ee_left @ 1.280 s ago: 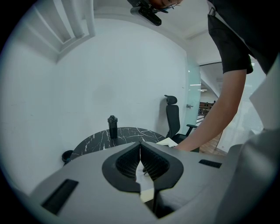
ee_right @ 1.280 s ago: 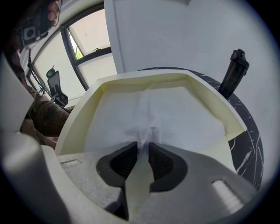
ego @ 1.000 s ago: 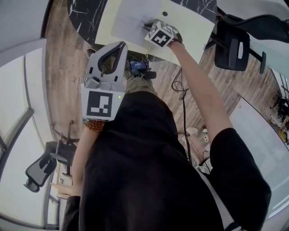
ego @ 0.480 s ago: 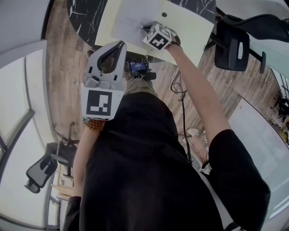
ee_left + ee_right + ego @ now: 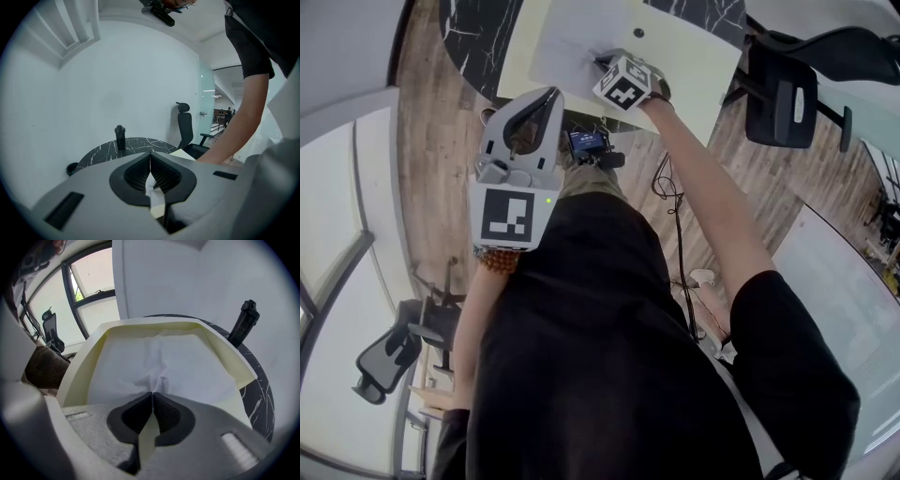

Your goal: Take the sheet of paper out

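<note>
Closing right tongs (image 5: pixel 151 393) on near edge of sheet (image 5: pixel 187 364): puckered at tips, rest lying flat just ahead in cream folder (image 5: pixel 232 357) on worktop (image 5: pixel 262 394). Pinch paper only (not folder), then draw back low and slow. Keeping left tongs (image 5: pixel 150 157) shut, empty, well behind. Can't see beneath tips whether folder is caught too.
</note>
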